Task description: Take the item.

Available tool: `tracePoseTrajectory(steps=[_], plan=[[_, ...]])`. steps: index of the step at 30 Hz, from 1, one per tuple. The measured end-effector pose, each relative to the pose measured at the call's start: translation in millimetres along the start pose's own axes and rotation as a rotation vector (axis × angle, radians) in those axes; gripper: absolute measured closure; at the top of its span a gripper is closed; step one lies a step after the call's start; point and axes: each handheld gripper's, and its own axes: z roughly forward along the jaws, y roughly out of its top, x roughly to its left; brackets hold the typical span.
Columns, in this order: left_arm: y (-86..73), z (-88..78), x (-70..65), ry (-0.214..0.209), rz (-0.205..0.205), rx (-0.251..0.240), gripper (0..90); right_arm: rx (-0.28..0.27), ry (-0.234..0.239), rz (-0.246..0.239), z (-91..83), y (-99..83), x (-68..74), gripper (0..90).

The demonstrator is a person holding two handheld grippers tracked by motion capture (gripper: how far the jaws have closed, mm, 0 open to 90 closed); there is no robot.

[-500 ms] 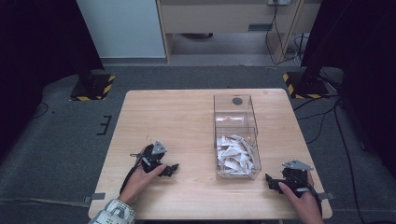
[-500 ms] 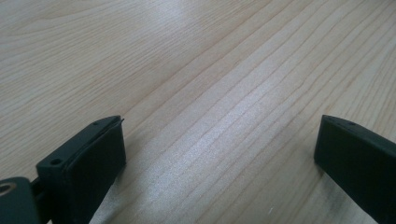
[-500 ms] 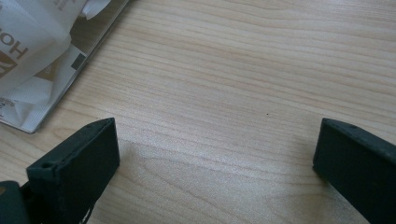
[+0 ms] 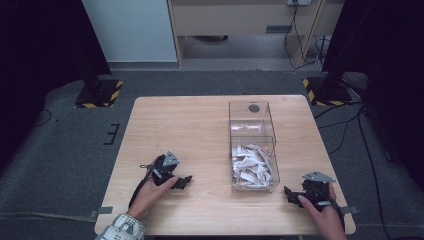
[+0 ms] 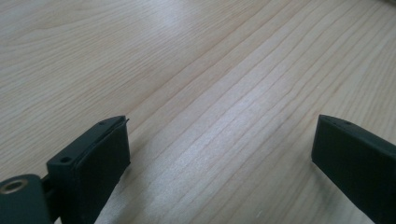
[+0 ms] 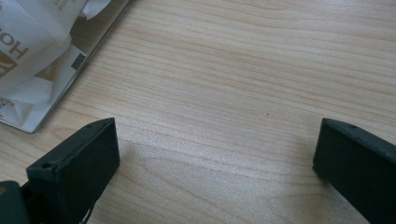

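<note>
A light wooden desk [image 4: 200, 125] stands on grey carpet, with two yellow-and-black striped stand bases [image 4: 100, 92] off its far corners at 11 and 1 o'clock and dark cables [image 4: 350, 125] trailing across the floor at right. A pale cabinet [image 4: 240, 20] sits beyond the desk at 12 o'clock. Nothing lies between either set of tongs and the bare wood before them. The left tongs [image 4: 186, 181], held in the person's left hand [image 4: 150, 192] at 7 o'clock on the desk, rest low on the surface with jaws spread wide and nothing between them; the left gripper view shows the tongs [image 5: 219, 154] over plain wood grain. The right tongs [image 4: 290, 194], held in the right hand [image 4: 325, 220] at 5 o'clock near the desk's front corner, are likewise spread and empty, pointing toward 9 o'clock. A clear box [image 4: 252, 145] stands right of centre, between the two hands but nearer the right tongs, just apart from their tips. Its near half holds a heap of white paper packets [image 4: 251, 167]; its far half appears empty, with a dark round spot [image 4: 254, 107] at the far end. In the right gripper view the right tongs [image 6: 217, 154] sit over bare wood, with the box corner [image 6: 100, 44] and printed packets [image 6: 37, 42] at 10 o'clock.
</note>
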Motion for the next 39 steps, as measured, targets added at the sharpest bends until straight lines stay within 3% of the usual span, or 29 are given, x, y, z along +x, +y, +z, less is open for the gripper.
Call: tracePoseTrajectory(steps=[10, 19, 30, 34, 39], plan=[[13.9, -12.6, -12.9, -0.028, 0.069, -0.077, 8.3, 0.0, 0.001, 0.0, -0.1, 0.0, 0.0, 0.8], [19.8, -13.8, -18.9, -0.044, 0.086, -0.086, 8.0, -0.001, 0.0, 0.0, 0.0, -0.1, 0.1, 0.8], [35.6, -20.5, -16.1, -0.051, 0.093, -0.092, 8.5, -0.003, -0.001, 0.005, 0.1, -0.1, 0.3, 0.8], [48.0, -26.5, -15.8, -0.035, 0.117, -0.108, 8.5, -0.002, 0.0, 0.003, 0.0, -0.1, 0.1, 0.8], [62.9, -29.5, -17.3, -0.046, 0.139, -0.118, 8.3, -0.002, 0.0, 0.002, 0.0, -0.1, 0.1, 0.8]])
